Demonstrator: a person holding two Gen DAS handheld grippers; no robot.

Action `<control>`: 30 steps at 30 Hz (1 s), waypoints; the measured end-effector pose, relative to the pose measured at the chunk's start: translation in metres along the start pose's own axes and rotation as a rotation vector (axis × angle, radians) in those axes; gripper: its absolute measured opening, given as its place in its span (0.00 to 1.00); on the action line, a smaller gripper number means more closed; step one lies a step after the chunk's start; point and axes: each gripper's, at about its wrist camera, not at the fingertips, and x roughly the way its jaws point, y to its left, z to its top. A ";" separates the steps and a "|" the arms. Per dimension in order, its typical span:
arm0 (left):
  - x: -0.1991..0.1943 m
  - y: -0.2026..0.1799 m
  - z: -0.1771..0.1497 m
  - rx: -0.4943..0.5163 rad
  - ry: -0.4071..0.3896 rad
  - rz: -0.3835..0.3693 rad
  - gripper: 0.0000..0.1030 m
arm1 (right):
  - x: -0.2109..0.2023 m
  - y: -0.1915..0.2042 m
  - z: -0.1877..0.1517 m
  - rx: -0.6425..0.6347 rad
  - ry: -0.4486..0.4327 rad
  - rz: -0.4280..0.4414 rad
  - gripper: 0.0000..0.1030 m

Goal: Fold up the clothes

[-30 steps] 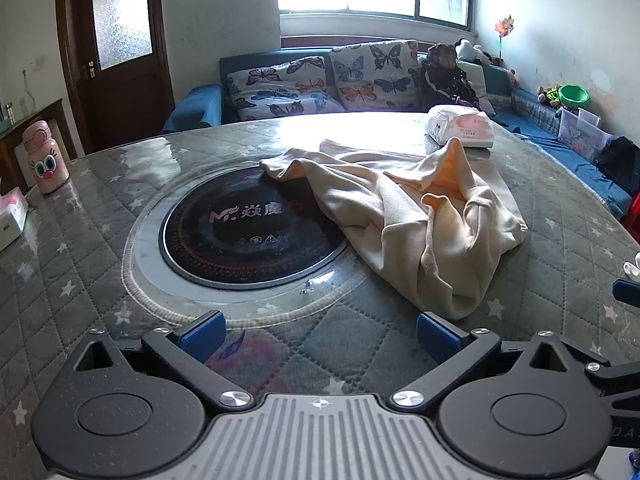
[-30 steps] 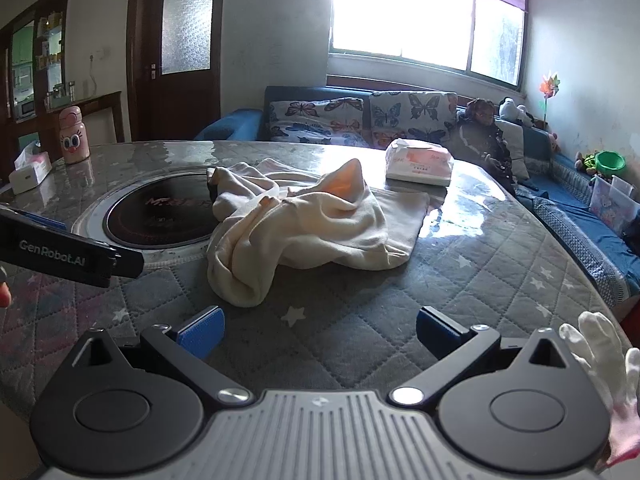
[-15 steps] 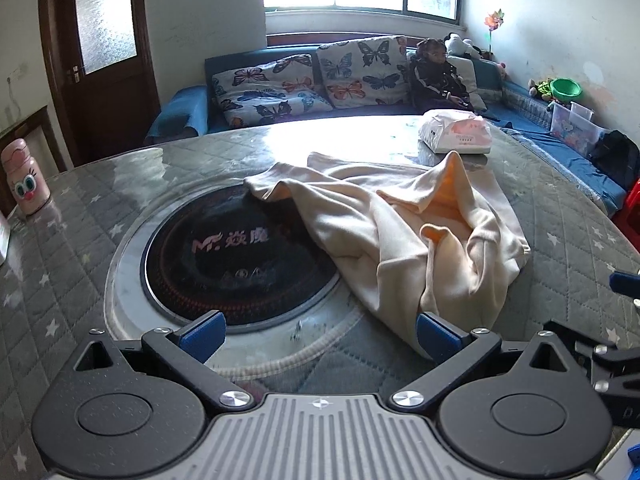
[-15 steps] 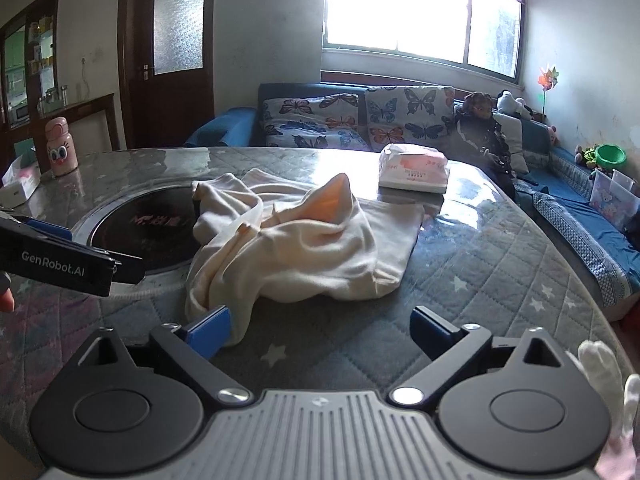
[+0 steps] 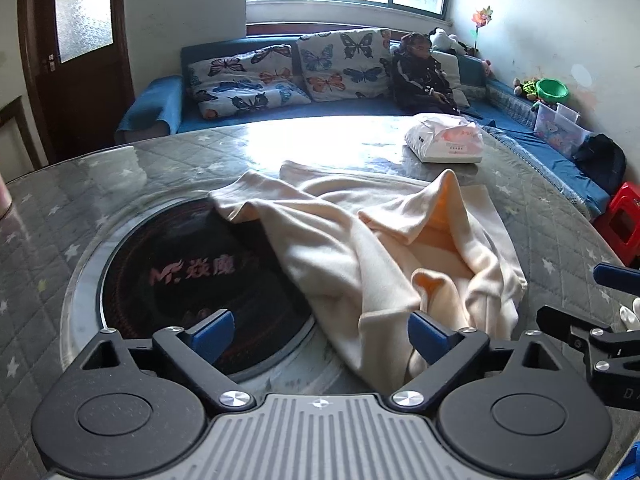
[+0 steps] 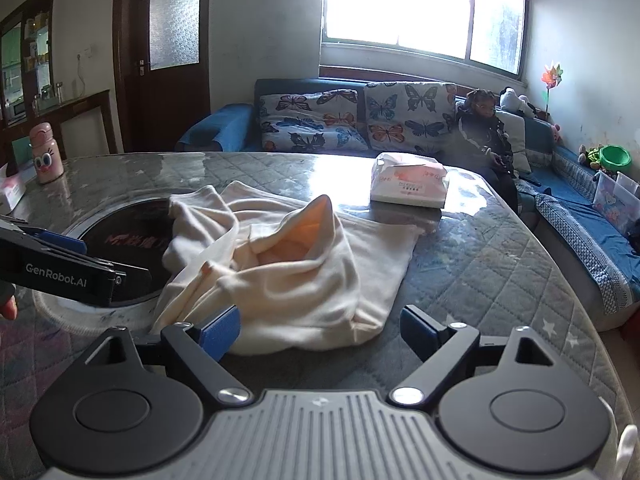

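A cream garment (image 5: pixel 360 248) lies crumpled near the middle of the round quilted table (image 6: pixel 500 280), its left part draped over the rim of the black cooktop disc (image 5: pixel 192 272) set into the tabletop. One fold stands up in a peak showing an orange lining. Behind it, near the far edge, sits a white tissue pack (image 6: pixel 408 180), apart from the cloth; a pink bottle (image 6: pixel 45 152) stands at the far left edge. To the garment's right the table surface is bare out to the curved edge, and the strip in front of it is open too.

The left gripper (image 5: pixel 320 332) hovers at the near hem, jaws wide but closing, with a tongue of cloth between its blue fingers (image 5: pixel 426 334); the pads do not press it. The right gripper (image 6: pixel 320 330) is likewise wide and closing, the garment's near edge lying between its fingers (image 6: pixel 222 330), not gripped.
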 end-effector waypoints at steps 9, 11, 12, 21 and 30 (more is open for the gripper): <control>0.035 -0.003 0.032 -0.036 0.024 -0.022 0.82 | 0.030 -0.018 0.019 0.023 0.013 -0.003 0.78; 0.045 -0.004 0.038 -0.047 0.038 -0.026 0.82 | 0.035 -0.021 0.023 0.023 0.014 -0.002 0.76; 0.049 -0.004 0.040 -0.052 0.045 -0.030 0.81 | 0.039 -0.022 0.025 0.022 0.016 0.000 0.75; 0.089 -0.004 0.044 -0.050 0.117 -0.038 0.57 | 0.078 -0.025 0.039 -0.018 0.051 0.029 0.67; 0.093 0.002 0.047 -0.037 0.103 -0.065 0.21 | 0.122 -0.015 0.049 -0.057 0.087 0.062 0.60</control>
